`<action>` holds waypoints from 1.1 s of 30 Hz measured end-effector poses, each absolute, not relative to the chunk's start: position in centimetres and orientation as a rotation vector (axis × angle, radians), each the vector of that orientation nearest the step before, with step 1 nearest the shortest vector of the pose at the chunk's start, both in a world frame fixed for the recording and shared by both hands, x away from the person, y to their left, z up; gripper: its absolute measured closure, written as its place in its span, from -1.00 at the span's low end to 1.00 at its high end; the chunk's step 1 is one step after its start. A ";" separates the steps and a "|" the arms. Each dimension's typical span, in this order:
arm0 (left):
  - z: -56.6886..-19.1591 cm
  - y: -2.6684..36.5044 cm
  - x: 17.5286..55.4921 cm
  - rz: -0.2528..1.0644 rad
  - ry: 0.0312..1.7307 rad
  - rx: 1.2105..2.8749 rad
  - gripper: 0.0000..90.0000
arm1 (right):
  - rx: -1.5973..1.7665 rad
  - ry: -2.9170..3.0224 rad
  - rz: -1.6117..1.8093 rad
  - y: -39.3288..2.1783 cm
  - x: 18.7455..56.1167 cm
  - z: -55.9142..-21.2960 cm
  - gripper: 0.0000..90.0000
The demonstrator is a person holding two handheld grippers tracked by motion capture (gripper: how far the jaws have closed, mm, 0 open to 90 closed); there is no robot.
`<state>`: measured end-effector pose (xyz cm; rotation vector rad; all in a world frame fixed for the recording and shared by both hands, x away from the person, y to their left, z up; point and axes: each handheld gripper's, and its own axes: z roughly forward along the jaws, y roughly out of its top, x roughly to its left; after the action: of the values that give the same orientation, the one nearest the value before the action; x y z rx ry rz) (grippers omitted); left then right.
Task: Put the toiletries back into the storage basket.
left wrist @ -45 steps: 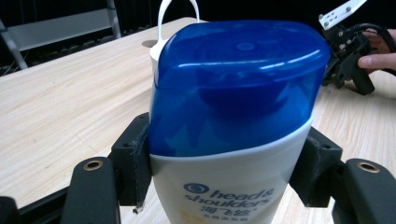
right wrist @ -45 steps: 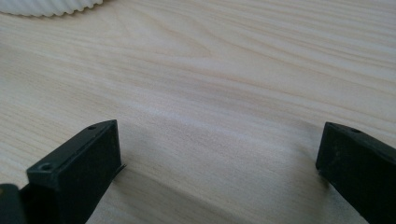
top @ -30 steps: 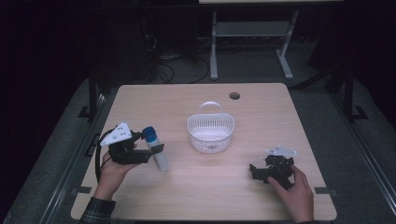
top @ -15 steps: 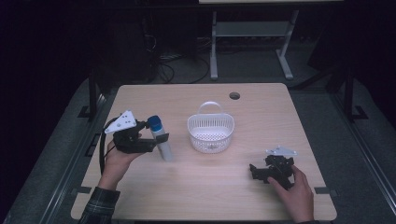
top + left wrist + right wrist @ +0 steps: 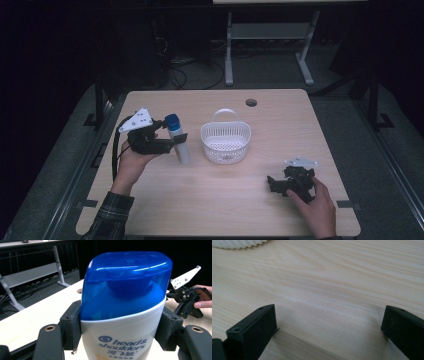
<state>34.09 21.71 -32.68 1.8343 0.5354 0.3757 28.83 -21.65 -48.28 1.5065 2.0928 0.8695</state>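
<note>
A white shampoo bottle (image 5: 179,141) with a blue cap (image 5: 126,282) hangs above the table's left half, just left of the basket. My left gripper (image 5: 172,142) is shut on it, and its black pads (image 5: 75,323) press the bottle's sides just under the cap. The white plastic basket (image 5: 225,141) with a raised handle stands at the table's middle. My right gripper (image 5: 272,183) rests low at the front right of the table, held in a hand. Its jaws stand wide apart over bare wood (image 5: 329,315), with nothing between them.
The light wooden table (image 5: 220,200) has a round cable hole (image 5: 251,102) at the back. The basket's ribbed edge (image 5: 239,243) lies far ahead of the right gripper. Behind the table stand a metal desk frame (image 5: 265,45) and cables on a dark floor.
My left gripper has lifted the shampoo bottle off the table and carried it toward the basket. The right gripper has stayed where it was.
</note>
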 end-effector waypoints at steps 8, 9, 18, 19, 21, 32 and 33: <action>-31.9 20.8 34.8 0.377 0.518 1.836 -0.26 | 1.504 2.094 0.870 -21.6 28.8 -48.3 -1.00; -31.8 20.7 34.9 0.376 0.516 1.836 -0.26 | 1.506 2.093 0.870 -21.6 28.8 -48.3 -1.00; -31.3 19.5 35.9 0.373 0.501 1.838 -0.26 | 1.505 2.094 0.870 -21.6 28.8 -48.3 -1.00; -31.2 19.4 36.0 0.373 0.501 1.838 -0.26 | 1.505 2.095 0.870 -21.6 28.8 -48.3 -1.00; -31.1 19.1 36.3 0.376 0.497 1.842 -0.26 | 1.504 2.096 0.871 -21.6 28.8 -48.3 -1.00; -30.6 17.5 37.6 0.372 0.484 1.841 -0.26 | 1.503 2.097 0.872 -21.6 28.8 -48.3 -1.00; -30.6 17.4 37.7 0.373 0.483 1.836 -0.26 | 1.503 2.097 0.871 -21.6 28.8 -48.3 -1.00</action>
<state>37.70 17.39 -30.62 1.8364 0.4826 0.3734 28.83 -21.64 -48.28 1.5027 2.0968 0.8714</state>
